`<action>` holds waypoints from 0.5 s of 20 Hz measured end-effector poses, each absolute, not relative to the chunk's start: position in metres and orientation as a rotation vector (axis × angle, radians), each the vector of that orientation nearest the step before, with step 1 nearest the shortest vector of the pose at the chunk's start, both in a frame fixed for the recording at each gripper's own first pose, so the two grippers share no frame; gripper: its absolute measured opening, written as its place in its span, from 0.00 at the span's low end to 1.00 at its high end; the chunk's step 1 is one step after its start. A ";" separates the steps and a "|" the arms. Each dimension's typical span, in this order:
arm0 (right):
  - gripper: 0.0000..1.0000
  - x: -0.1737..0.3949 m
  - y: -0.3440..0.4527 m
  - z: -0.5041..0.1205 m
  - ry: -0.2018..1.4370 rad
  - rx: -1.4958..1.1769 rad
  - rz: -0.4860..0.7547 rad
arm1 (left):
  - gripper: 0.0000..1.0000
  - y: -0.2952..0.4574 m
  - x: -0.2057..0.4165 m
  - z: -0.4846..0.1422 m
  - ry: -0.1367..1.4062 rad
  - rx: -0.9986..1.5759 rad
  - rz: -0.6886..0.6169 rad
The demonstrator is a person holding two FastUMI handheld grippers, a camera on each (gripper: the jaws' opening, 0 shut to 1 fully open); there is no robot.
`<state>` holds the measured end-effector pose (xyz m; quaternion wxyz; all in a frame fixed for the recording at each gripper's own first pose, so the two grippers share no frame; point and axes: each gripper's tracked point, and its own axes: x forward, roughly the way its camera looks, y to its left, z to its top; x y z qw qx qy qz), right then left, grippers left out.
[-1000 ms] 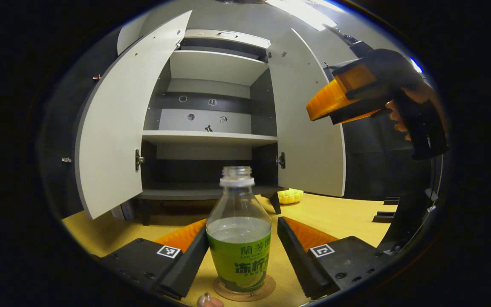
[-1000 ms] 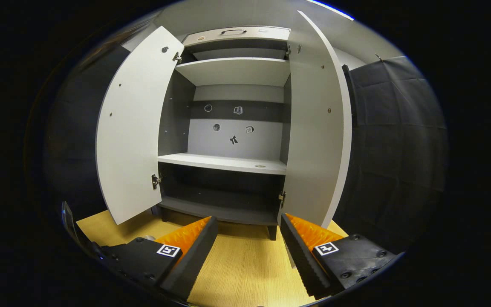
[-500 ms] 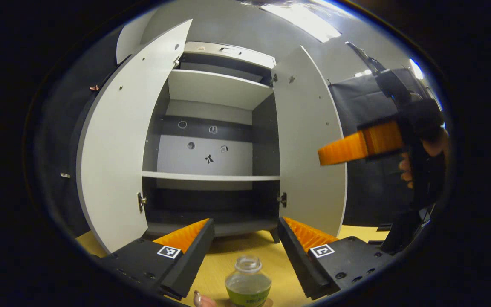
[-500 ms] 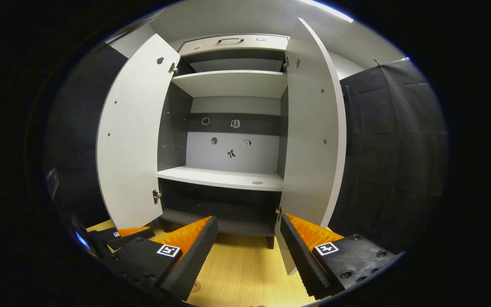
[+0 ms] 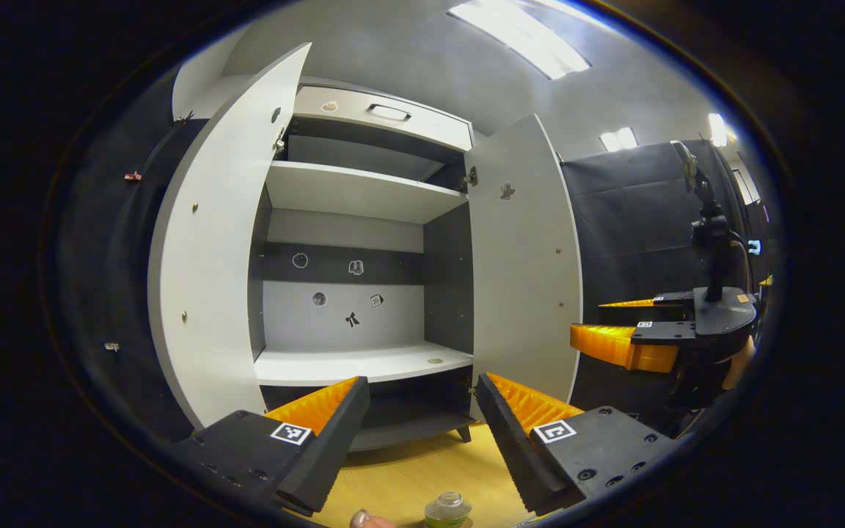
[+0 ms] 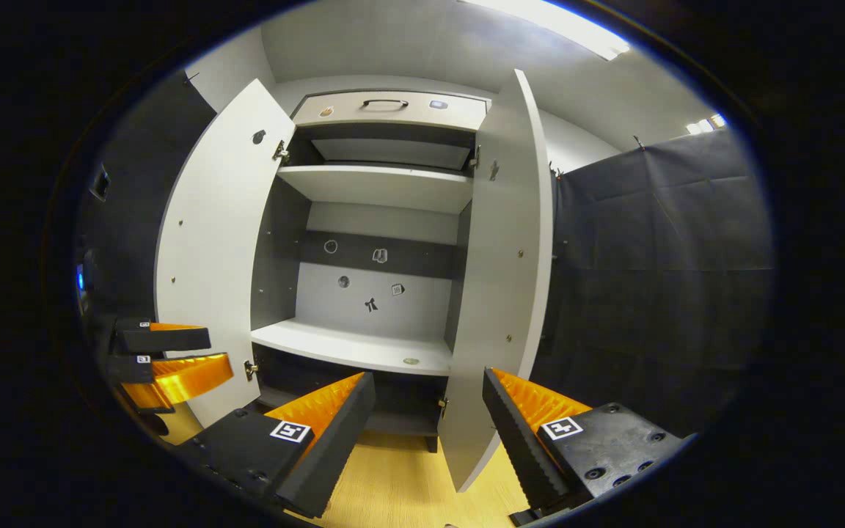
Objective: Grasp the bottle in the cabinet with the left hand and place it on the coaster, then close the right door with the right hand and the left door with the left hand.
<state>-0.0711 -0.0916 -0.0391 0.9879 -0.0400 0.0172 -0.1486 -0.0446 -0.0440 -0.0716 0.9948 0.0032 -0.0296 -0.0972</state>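
Bottle [image 5: 448,510], a clear one with an open neck and a green label, stood on the wooden table [image 5: 408,480] at the very bottom of the left gripper view, below and between the fingers of the left gripper [image 5: 422,411]. Whether a coaster lay under it could not be told, since its base was cut off. That gripper's jaws were spread wide and held nothing, so the placing step looked finished. A fingertip [image 5: 364,519] showed just beside the bottle. Farther off, the right gripper [image 6: 428,411] was likewise wide open and empty, with the edge of the right door [image 6: 499,293] near its fingers. Beyond stood the cabinet [image 5: 364,293], its shelves bare apart from small stickers on the back panel. Both the right door and the left door [image 5: 206,249] were swung open, so both closings were left to do.
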 end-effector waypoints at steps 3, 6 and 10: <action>0.98 -0.075 -0.123 -0.018 0.026 -0.049 -0.369 | 0.94 -0.030 -0.060 -0.043 -0.047 -0.014 -0.202; 0.98 -0.075 -0.165 -0.010 0.038 -0.021 -0.420 | 0.94 -0.021 -0.069 -0.023 -0.037 -0.037 -0.198; 0.98 -0.068 -0.219 -0.010 0.057 0.002 -0.437 | 0.95 -0.015 -0.078 -0.017 -0.015 0.065 -0.138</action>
